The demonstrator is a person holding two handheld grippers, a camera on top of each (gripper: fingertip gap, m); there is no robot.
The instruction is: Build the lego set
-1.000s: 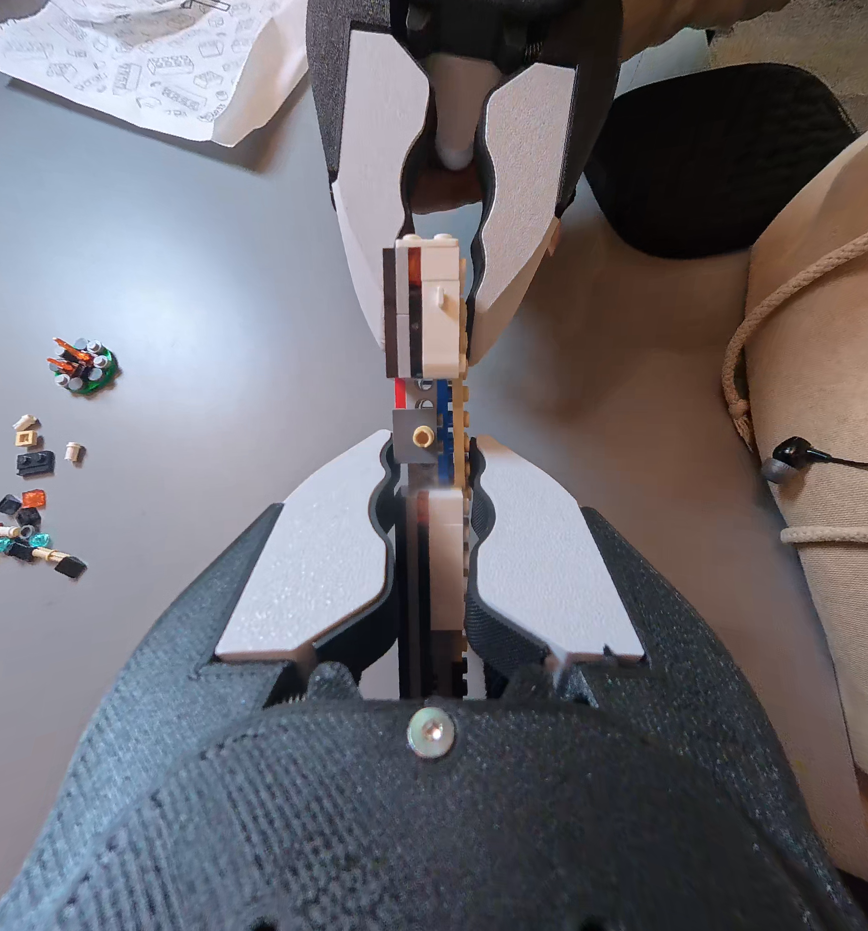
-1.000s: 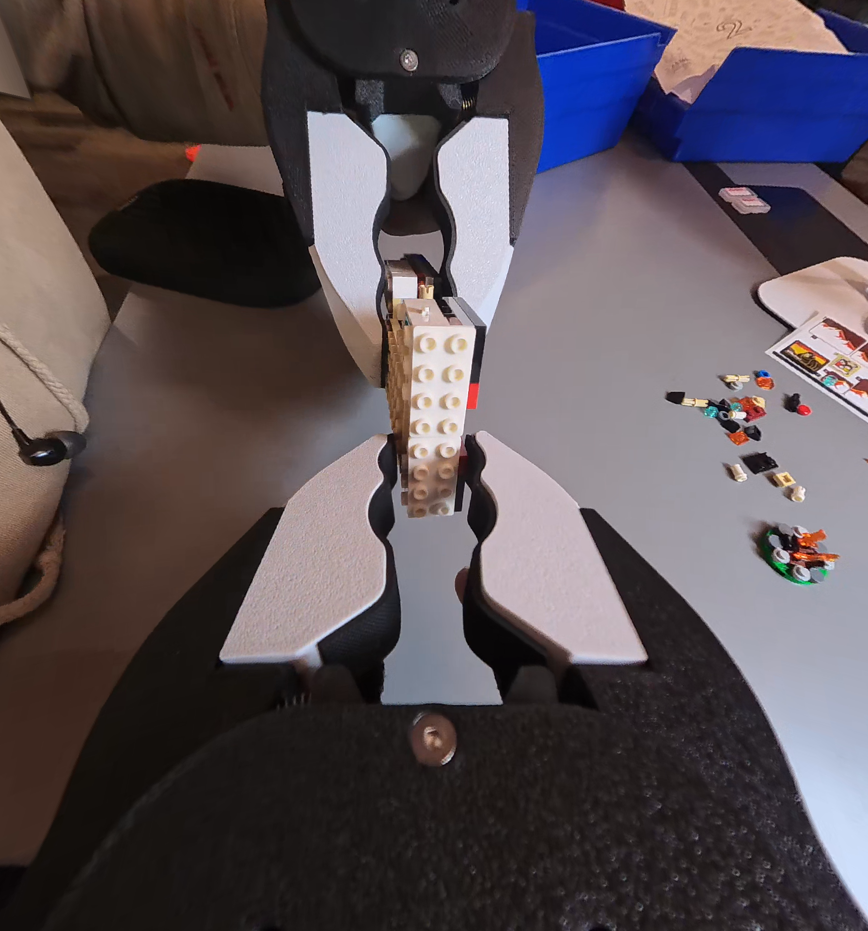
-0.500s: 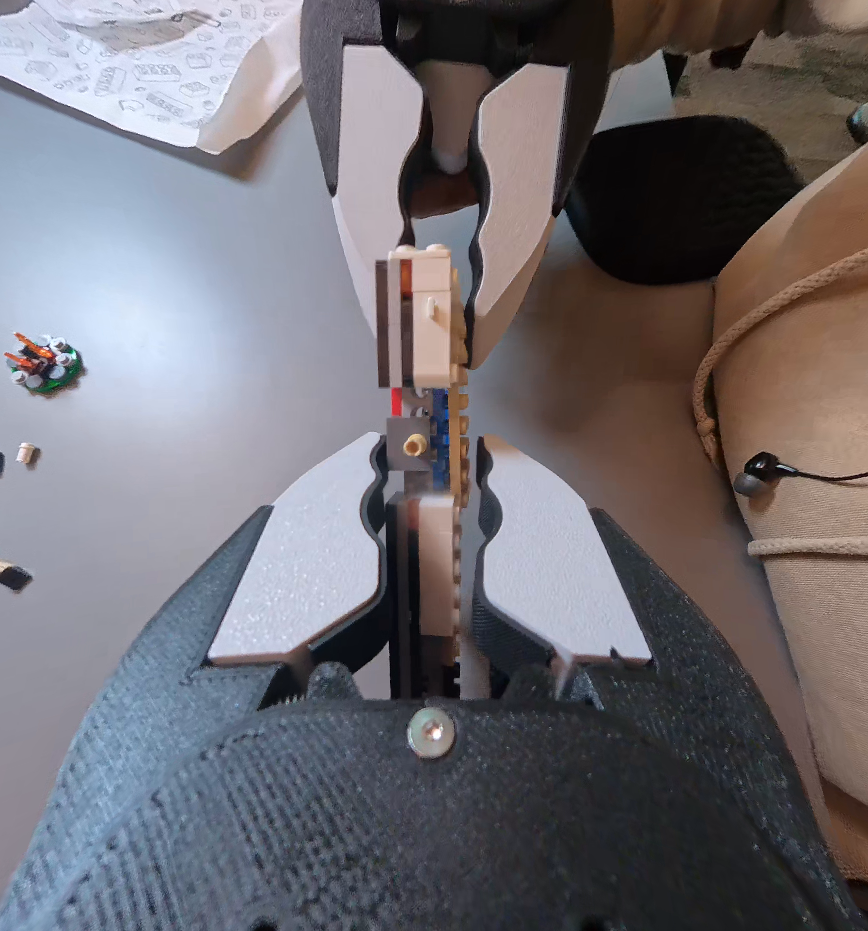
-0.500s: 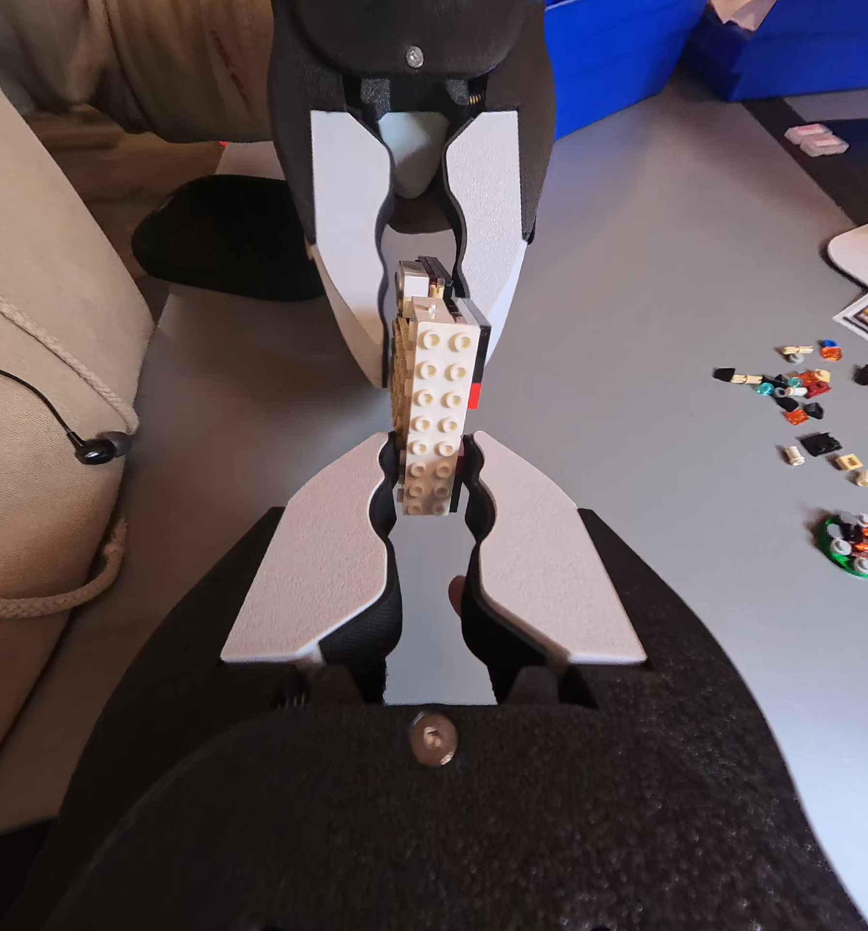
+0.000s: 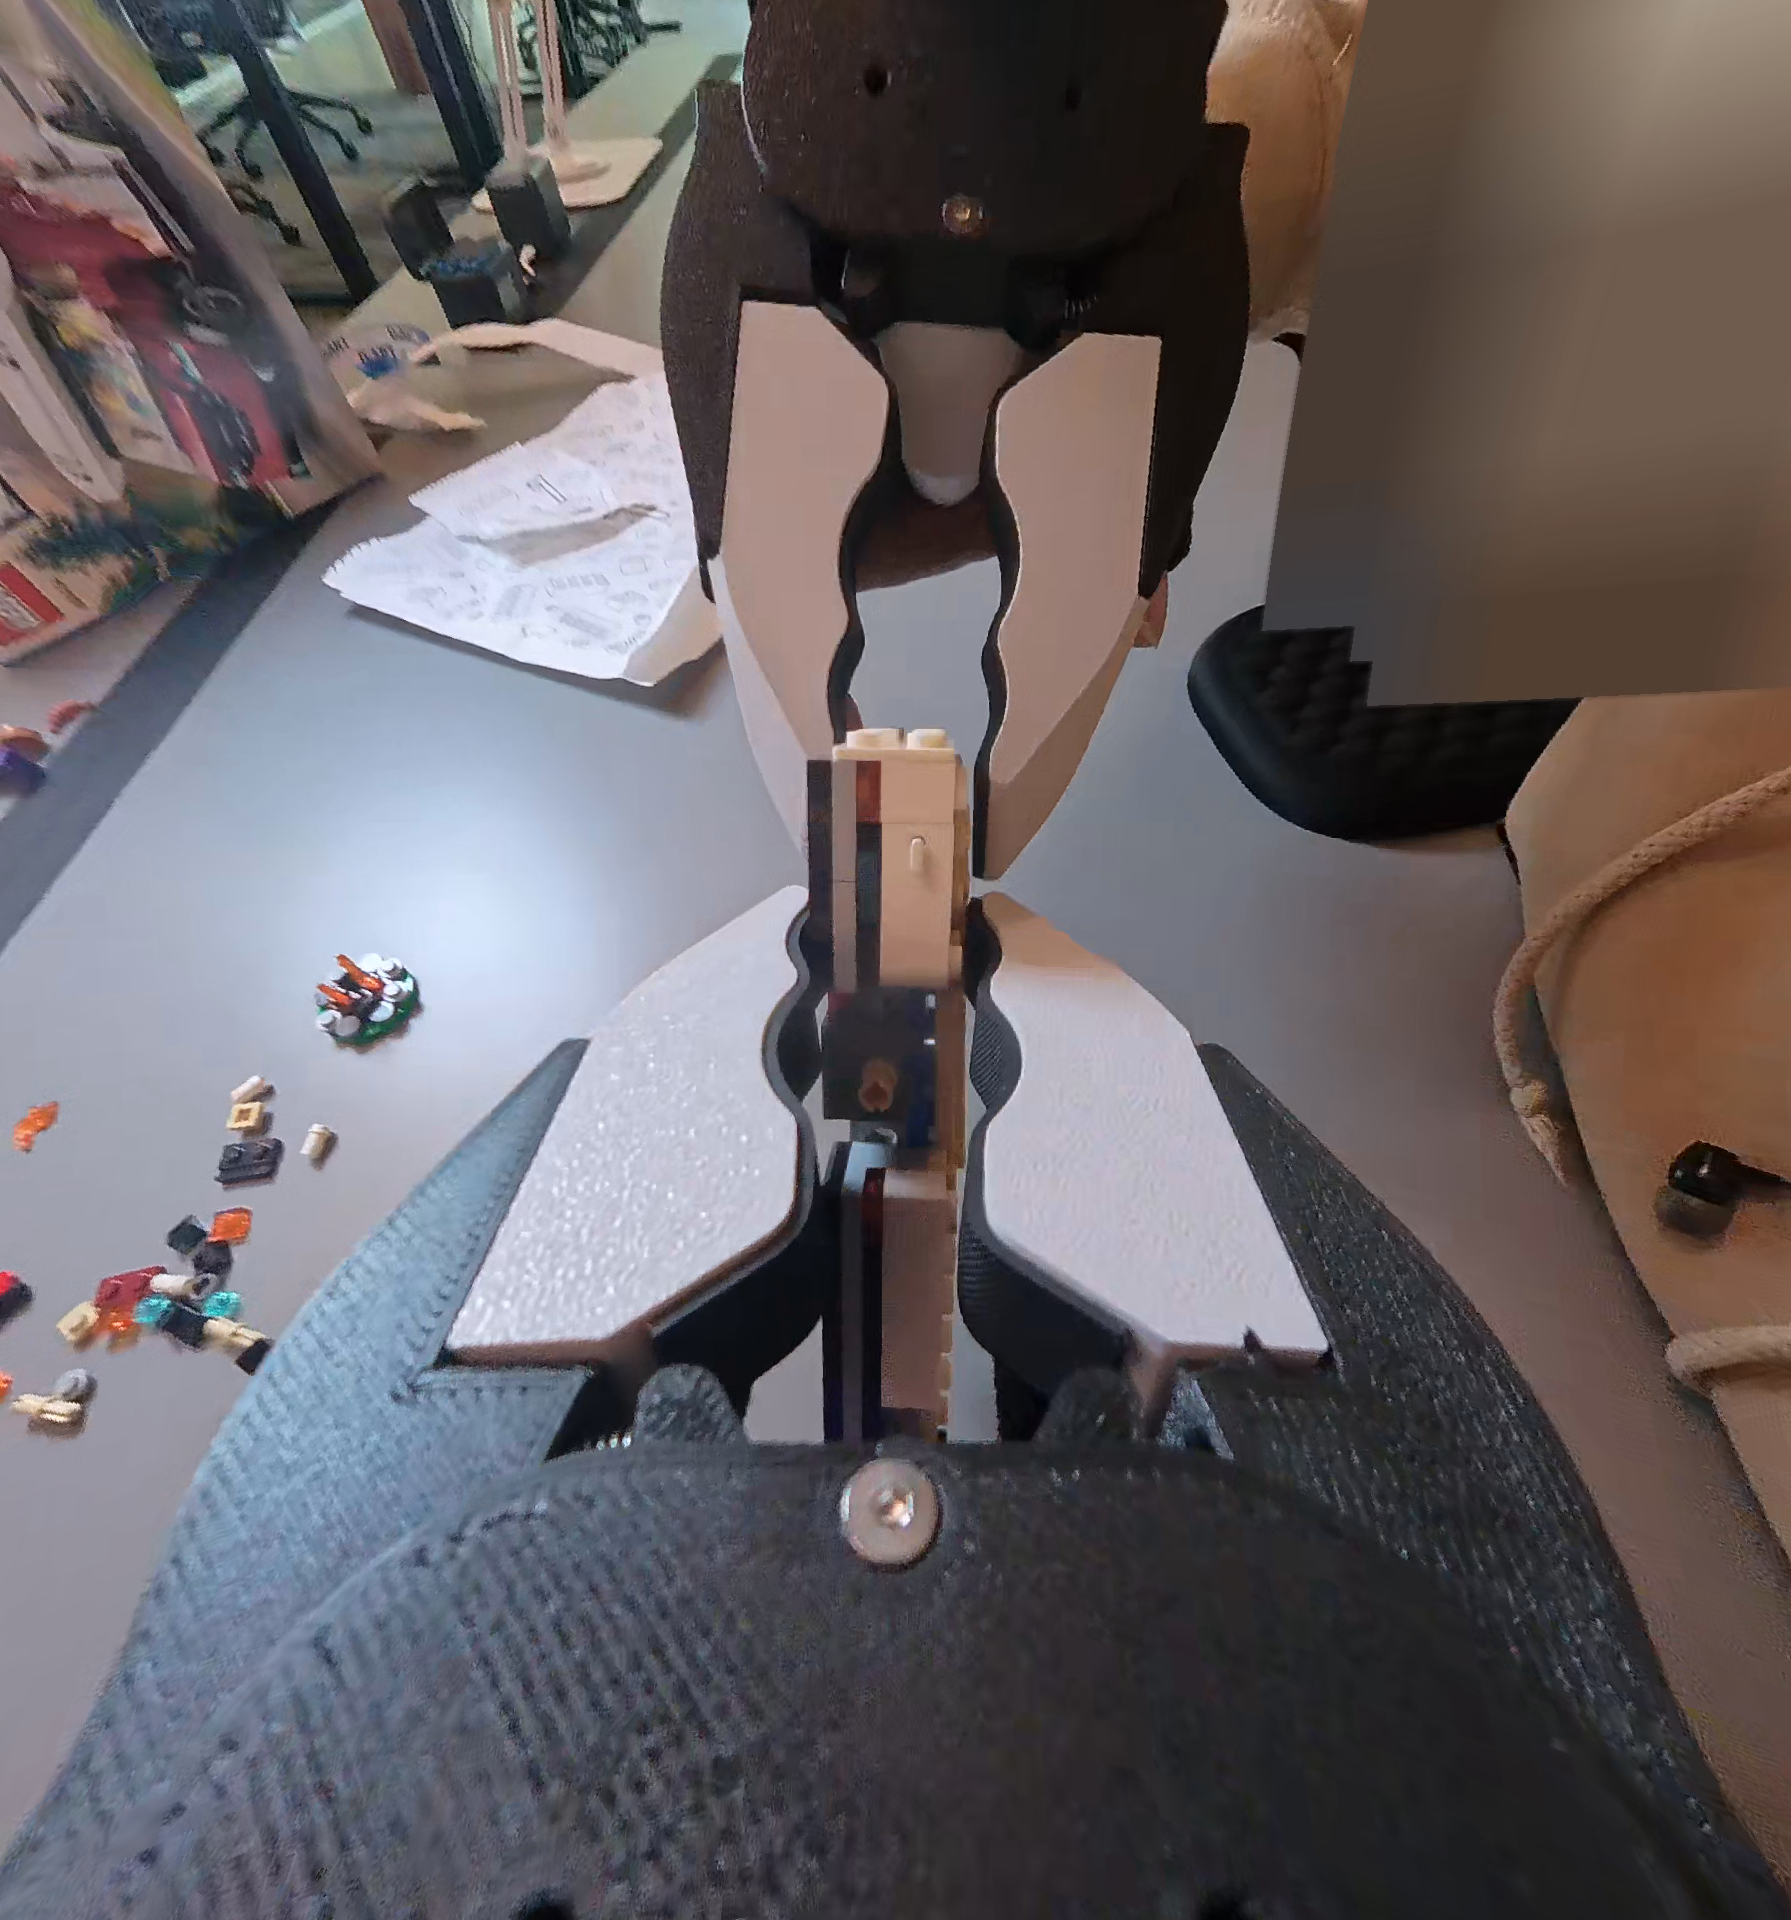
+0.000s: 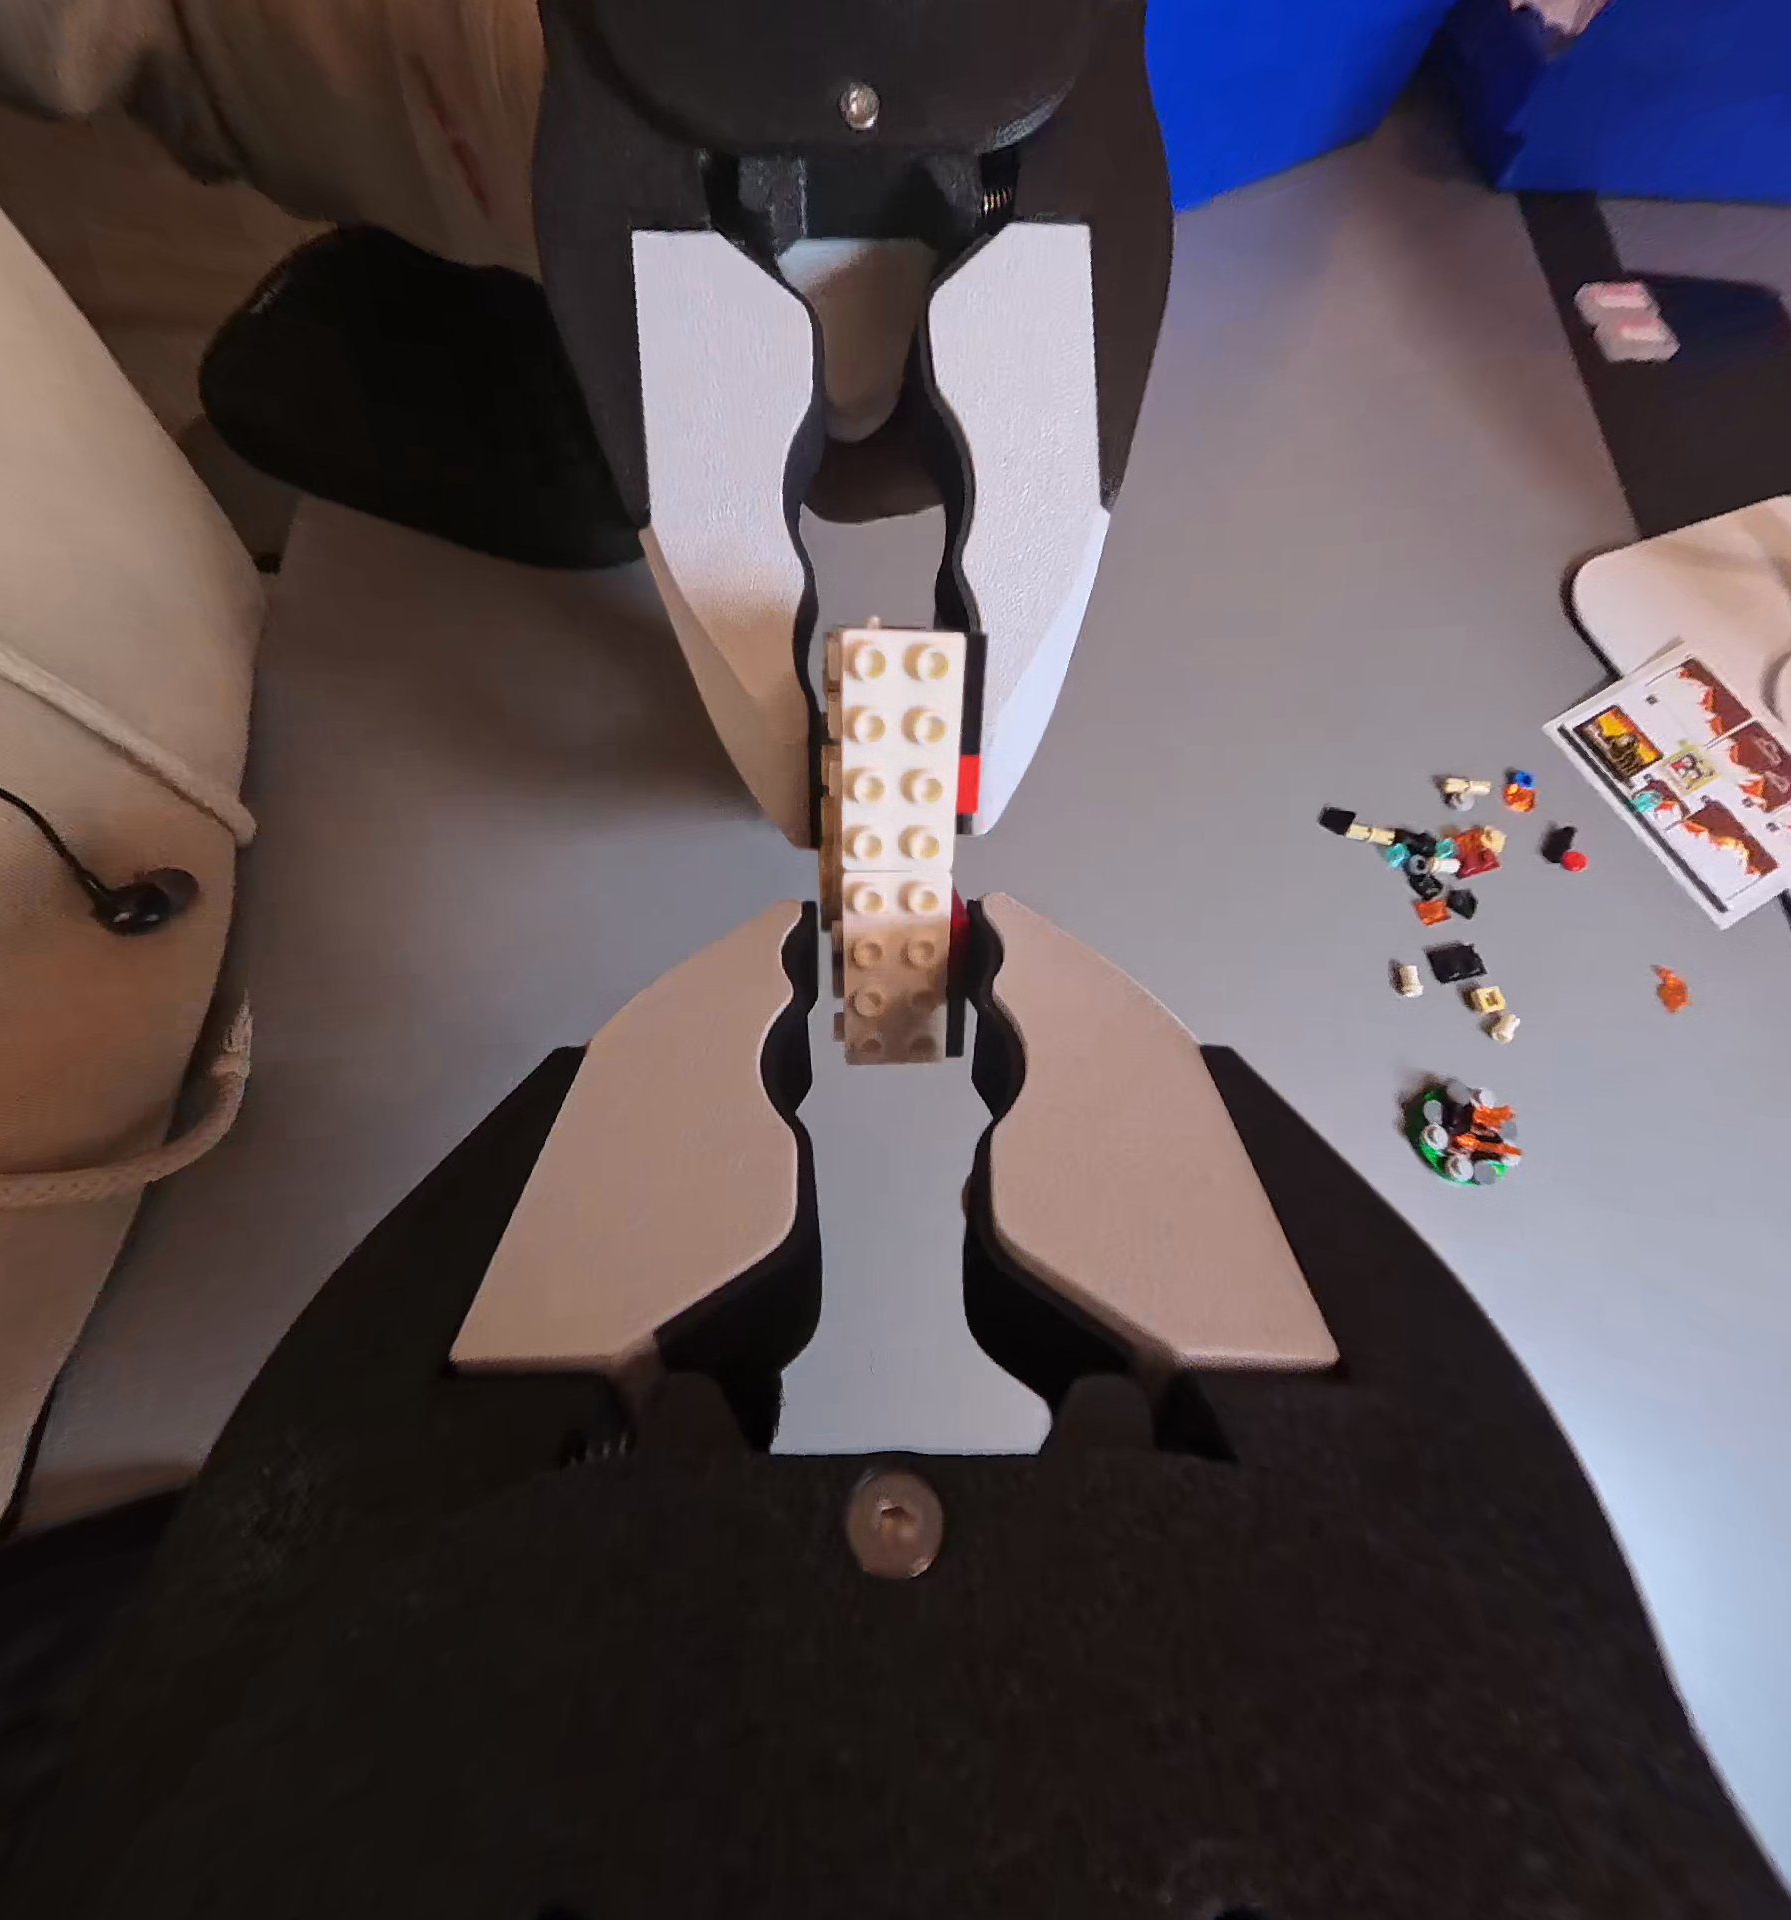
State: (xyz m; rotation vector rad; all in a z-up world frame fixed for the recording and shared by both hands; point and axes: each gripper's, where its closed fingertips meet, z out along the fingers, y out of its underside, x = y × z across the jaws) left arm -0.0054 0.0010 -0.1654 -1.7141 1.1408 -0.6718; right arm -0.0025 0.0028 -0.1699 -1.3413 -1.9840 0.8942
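We see both grippers facing each other tip to tip above the grey counter (image 5: 517,831), sharing one long brick assembly (image 6: 896,831) of white studded bricks backed by black, tan and red layers. In the left wrist view the left gripper (image 5: 891,935) is clamped on the near end of the assembly, which runs deep back between its fingers toward the body, and its black pads press against both sides. The right gripper (image 6: 891,925) is clamped on the other end; in its own view the studded white face points up and the bricks reach only a little way past its fingertips. The assembly hangs in the air between the two, clear of the counter. On the counter to the left in the left wrist view lie a small round green piece topped with grey and orange bits (image 5: 366,1003) and, nearer, a scatter of tiny loose pieces (image 5: 143,1288) in black, orange, tan and teal. Farther off lie a printed white paper bag (image 5: 527,582) and a colourful toy box (image 5: 91,395) standing at the far left. In the right wrist view a sticker sheet (image 6: 1701,790) lies at the right, with blue bins (image 6: 1390,94) at the far edge. A person in beige clothing (image 6: 60,727) with a drawstring and a black earbud (image 6: 143,904) sits at the near side, beside a black chair armrest (image 5: 1369,748).
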